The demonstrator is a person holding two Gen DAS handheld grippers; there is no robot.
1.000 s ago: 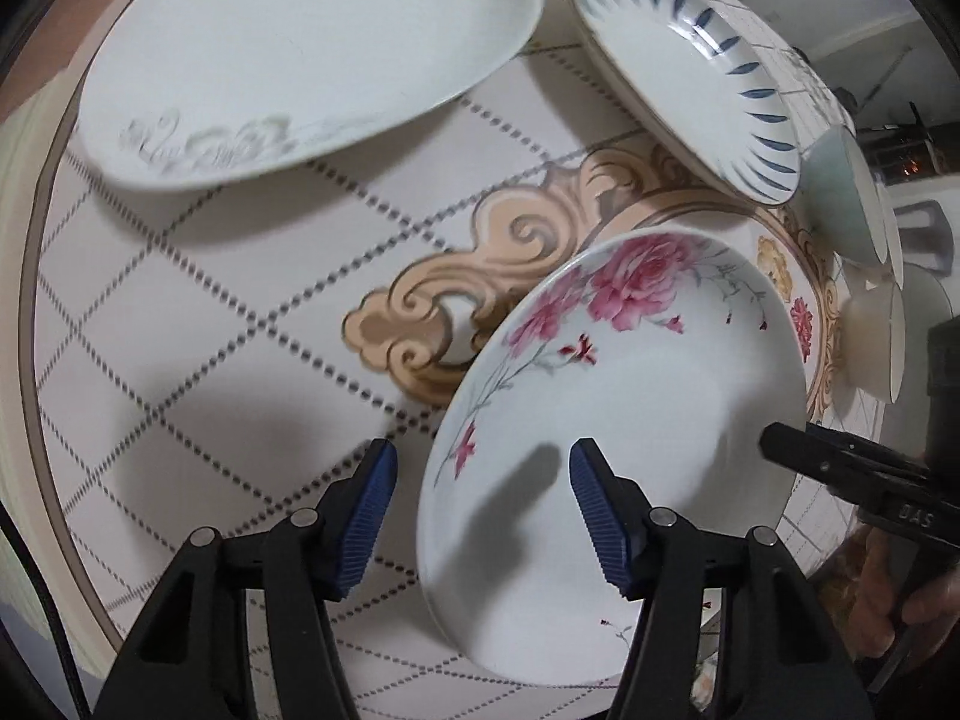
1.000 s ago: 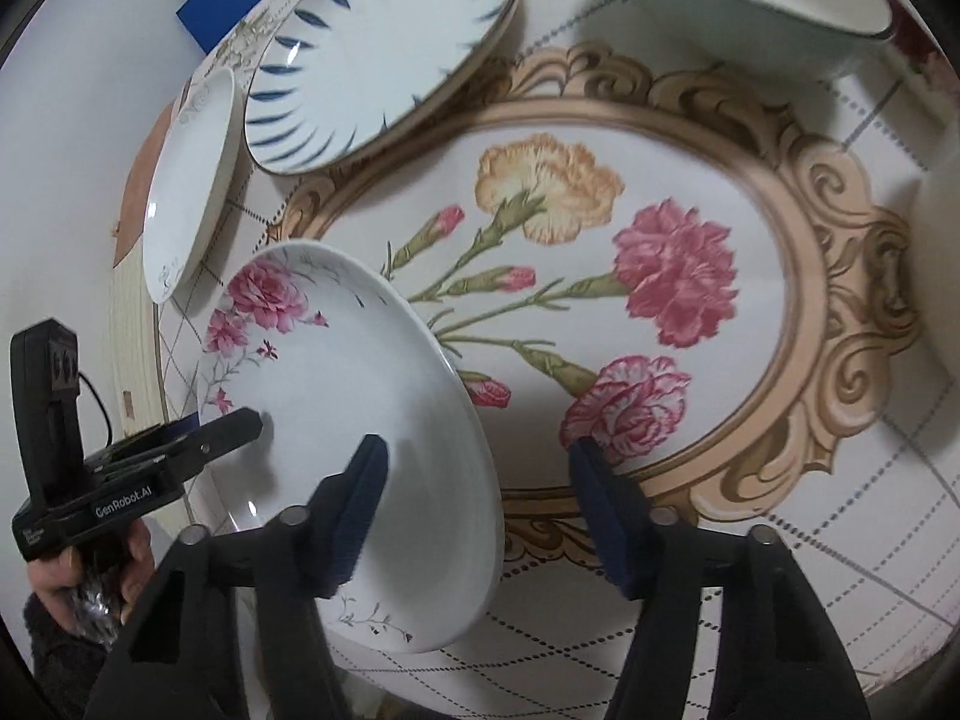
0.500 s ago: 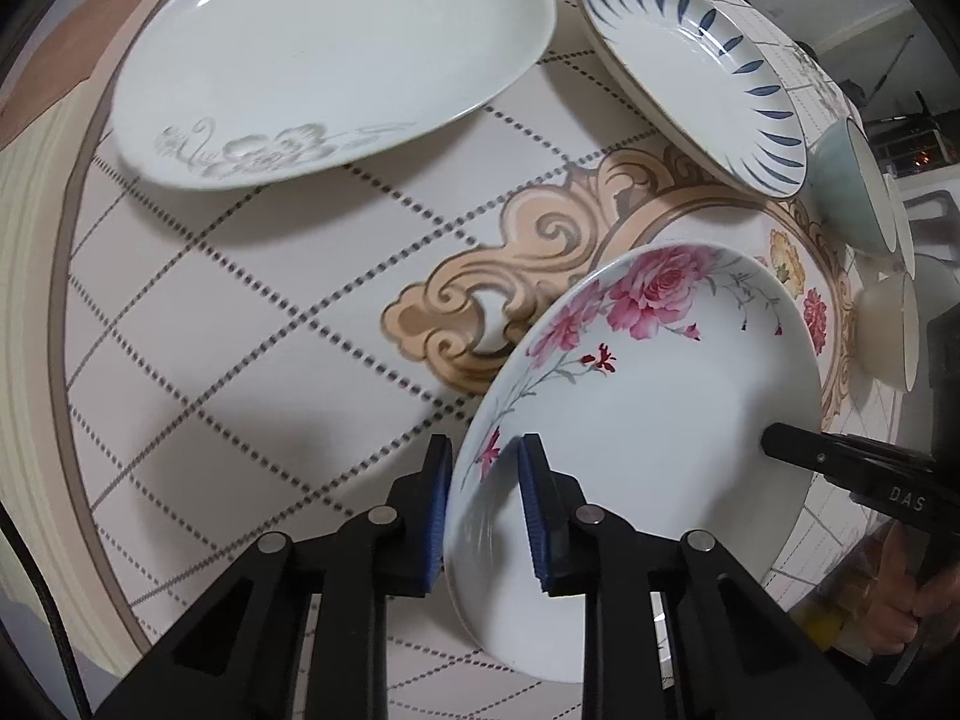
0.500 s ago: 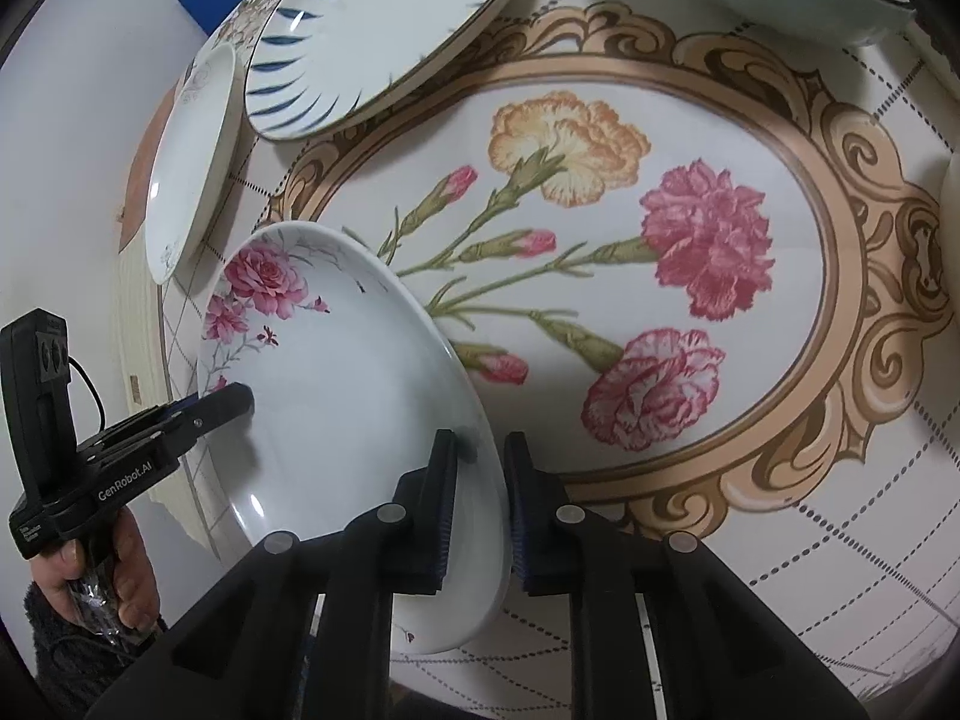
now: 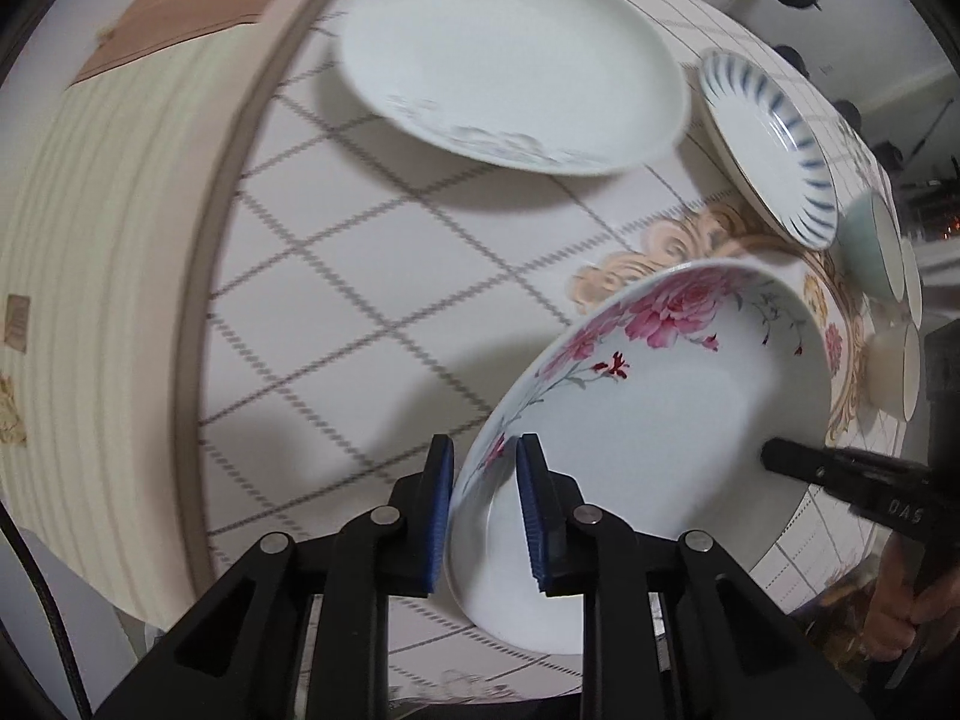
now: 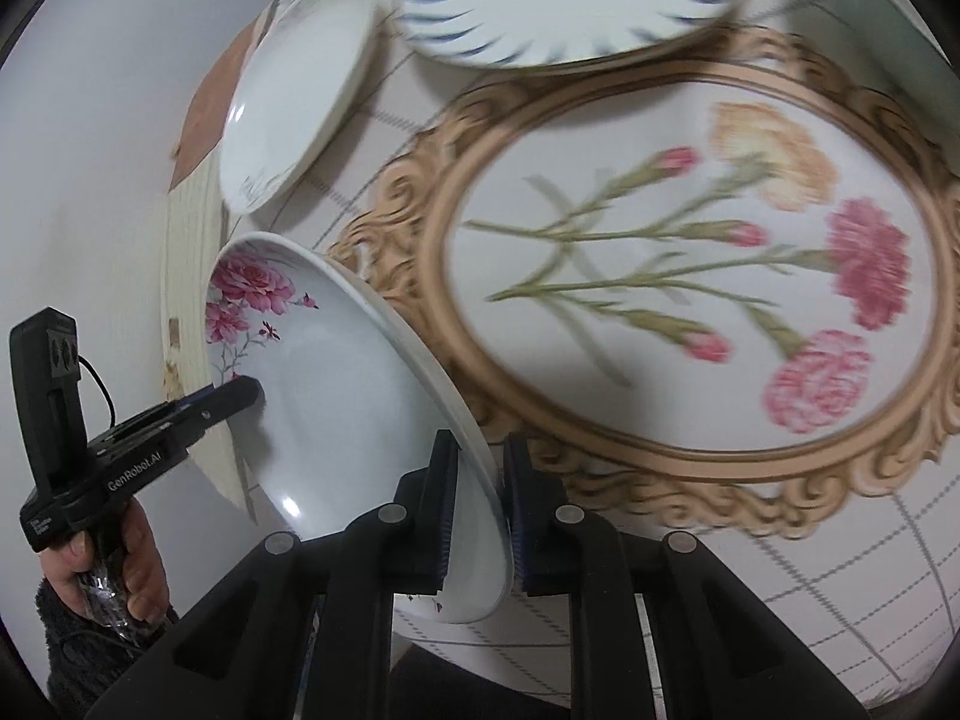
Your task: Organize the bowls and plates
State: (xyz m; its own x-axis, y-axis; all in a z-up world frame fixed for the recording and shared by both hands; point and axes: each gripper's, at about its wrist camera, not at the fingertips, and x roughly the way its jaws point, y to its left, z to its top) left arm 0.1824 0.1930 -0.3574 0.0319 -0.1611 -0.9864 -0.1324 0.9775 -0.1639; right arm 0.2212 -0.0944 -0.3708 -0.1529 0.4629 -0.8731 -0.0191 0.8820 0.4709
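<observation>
table [image 5: 372, 276]: biggest thing here, round, printed cloth with grey dotted lattice and a gold scroll frame around carnations; flat, smooth-looking, probably wipeable. everything sits on it.
white plate [image 5: 510, 60]: large, plain glossy ceramic, faint grey motif on near rim, lying flat near the table's far edge. i read it as the likely stack base, just a guess.
rose plate [image 5: 660, 396]: the piece i'm working. shallow, glazed white, pink roses on the far rim, thin lip. tilted, and i judge it clear of the cloth, near the table's front edge. gripped on opposite rims so it stays balanced and won't swing.
blue-dash plate [image 5: 774, 150]: smaller, white with blue strokes round the rim, flat beside the white plate, untouched.
green bowl [image 5: 870, 246]: pale celadon, seen edge-on at far right, deeper walls. a second pale bowl sits just nearer; details too squeezed to tell.
left gripper [image 5: 480, 480]: jaws narrow, blue ribbed pads pinching the rose plate's near rim, one pad inside, one under.
right gripper [image 6: 477, 480]: same, narrow, pads clamped on the opposite rim.
risk: glaze is slick and the lip thin, so i'd keep both hands moving together.
</observation>
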